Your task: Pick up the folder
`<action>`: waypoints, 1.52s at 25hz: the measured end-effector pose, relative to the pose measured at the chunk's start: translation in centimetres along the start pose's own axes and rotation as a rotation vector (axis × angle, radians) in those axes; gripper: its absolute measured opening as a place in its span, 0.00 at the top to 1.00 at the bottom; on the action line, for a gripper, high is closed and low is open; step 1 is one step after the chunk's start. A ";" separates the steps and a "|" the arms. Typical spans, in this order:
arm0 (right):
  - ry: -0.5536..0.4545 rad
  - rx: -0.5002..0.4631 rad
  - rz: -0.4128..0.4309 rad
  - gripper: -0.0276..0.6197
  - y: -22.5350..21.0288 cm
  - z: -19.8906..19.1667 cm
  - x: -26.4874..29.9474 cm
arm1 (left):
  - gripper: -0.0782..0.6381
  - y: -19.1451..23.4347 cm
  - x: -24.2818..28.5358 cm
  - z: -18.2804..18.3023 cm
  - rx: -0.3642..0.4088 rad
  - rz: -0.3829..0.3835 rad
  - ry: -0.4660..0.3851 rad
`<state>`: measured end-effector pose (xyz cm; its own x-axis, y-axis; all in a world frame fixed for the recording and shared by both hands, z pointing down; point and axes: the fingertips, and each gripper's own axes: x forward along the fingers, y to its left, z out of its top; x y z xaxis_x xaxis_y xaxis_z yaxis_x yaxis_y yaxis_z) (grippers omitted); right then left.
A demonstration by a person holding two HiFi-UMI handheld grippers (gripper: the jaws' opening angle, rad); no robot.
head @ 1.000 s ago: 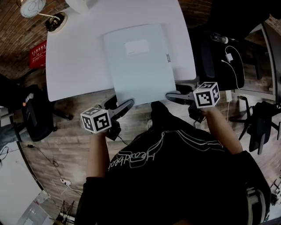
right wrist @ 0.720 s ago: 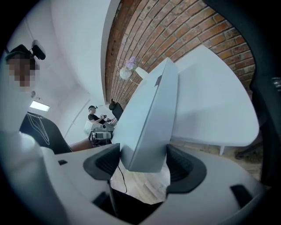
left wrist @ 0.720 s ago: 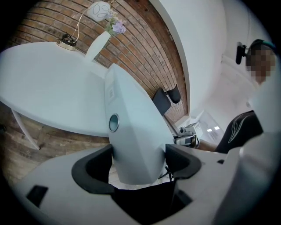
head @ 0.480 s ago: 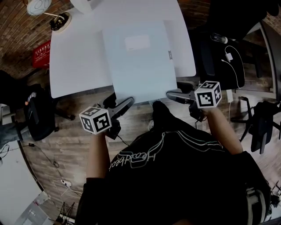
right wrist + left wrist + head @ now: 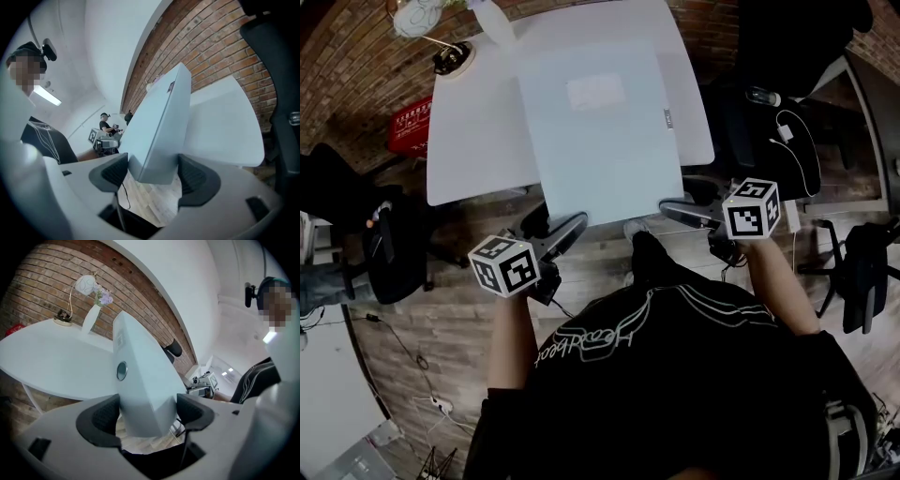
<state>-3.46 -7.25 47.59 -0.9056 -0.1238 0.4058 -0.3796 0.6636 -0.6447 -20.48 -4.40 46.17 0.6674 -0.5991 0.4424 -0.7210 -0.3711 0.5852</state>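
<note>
A pale blue-grey folder (image 5: pixel 595 131) with a white label is held over the white table (image 5: pixel 478 141), its near edge jutting past the table's front. My left gripper (image 5: pixel 569 225) is shut on the folder's near left corner. In the left gripper view the folder (image 5: pixel 140 376) is clamped between the dark pads of that gripper (image 5: pixel 147 413). My right gripper (image 5: pixel 672 206) is shut on the near right corner. The right gripper view shows the folder (image 5: pixel 159 122) squeezed in the right gripper (image 5: pixel 152 173).
A desk lamp (image 5: pixel 420 15) with a round base (image 5: pixel 453 58) and a white vase (image 5: pixel 494 21) stand at the table's far left. Black office chairs sit left (image 5: pixel 394 253) and right (image 5: pixel 759 122). A red sign (image 5: pixel 411 120) lies on the floor.
The folder looks a little larger and higher, still gripped at both near corners. The head view has shifted, so the table sits further right in the picture.
</note>
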 end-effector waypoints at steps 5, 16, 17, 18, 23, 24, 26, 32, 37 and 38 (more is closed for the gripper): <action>-0.038 -0.063 -0.002 0.52 3.4 1.1 -1.2 | 0.39 -2.4 -2.8 1.4 0.063 -0.003 -0.054; -0.139 -0.165 -0.006 0.52 9.1 2.3 -3.9 | 0.39 -7.1 -7.4 3.2 0.172 -0.017 -0.148; -0.148 -0.174 -0.006 0.52 9.6 2.3 -4.2 | 0.39 -7.5 -7.7 3.3 0.182 -0.017 -0.154; -0.155 -0.181 -0.007 0.52 9.9 2.3 -4.4 | 0.39 -7.9 -7.9 3.3 0.190 -0.017 -0.158; -0.184 -0.203 -0.012 0.52 11.3 2.2 -5.6 | 0.39 -9.5 -8.9 3.4 0.213 -0.019 -0.176; -0.186 -0.208 -0.013 0.52 11.5 2.1 -5.7 | 0.39 -9.7 -9.0 3.4 0.218 -0.019 -0.178; -0.189 -0.218 -0.017 0.52 11.8 2.0 -6.0 | 0.39 -10.1 -9.1 3.3 0.231 -0.018 -0.180; -0.217 -0.218 -0.019 0.52 12.0 2.2 -6.7 | 0.39 -10.8 -9.2 3.5 0.234 -0.021 -0.187; -0.216 -0.245 -0.034 0.52 12.3 2.5 -7.4 | 0.39 -11.3 -8.9 3.7 0.240 -0.027 -0.186; -0.216 -0.251 -0.038 0.52 12.3 2.5 -7.5 | 0.39 -11.3 -8.8 3.7 0.243 -0.028 -0.185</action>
<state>-1.83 0.01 34.99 -0.9211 -0.2878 0.2621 -0.3796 0.8134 -0.4409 -18.91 2.47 33.13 0.6583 -0.6969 0.2846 -0.7414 -0.5345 0.4058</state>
